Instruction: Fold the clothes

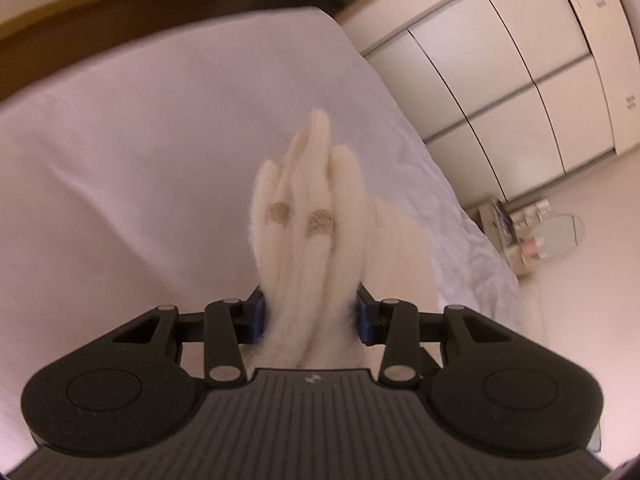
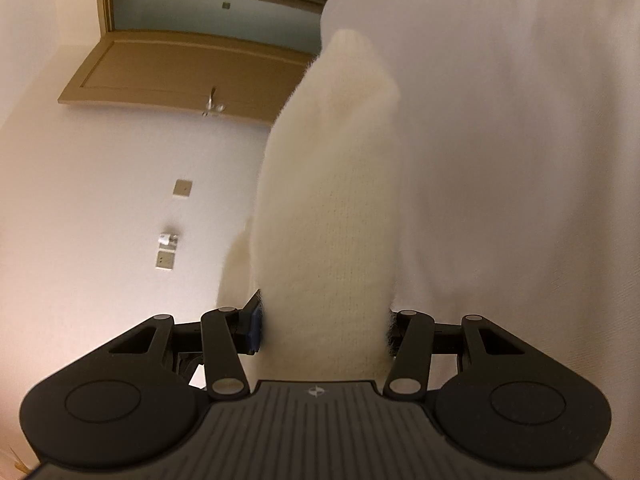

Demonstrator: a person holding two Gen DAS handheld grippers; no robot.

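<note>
The left gripper [image 1: 311,316] pinches a bunch of fluffy white sweater [image 1: 308,216] with two brown buttons, held over the bed [image 1: 120,160]; cupboards [image 1: 520,80] sit at two o'clock; the right gripper [image 2: 324,332] pinches the same sweater [image 2: 332,208], door [image 2: 180,72] at eleven o'clock.

open bed sheet [image 1: 140,152] ahead, wardrobe [image 1: 520,80] right, bunched knit [image 2: 332,208] blocking

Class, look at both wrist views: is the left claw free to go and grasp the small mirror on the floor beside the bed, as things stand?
Probably not. The left claw is shut on a bunch of the cream sweater, so it would have to let go first. The mirror also lies off to the side, past the bed edge.
</note>
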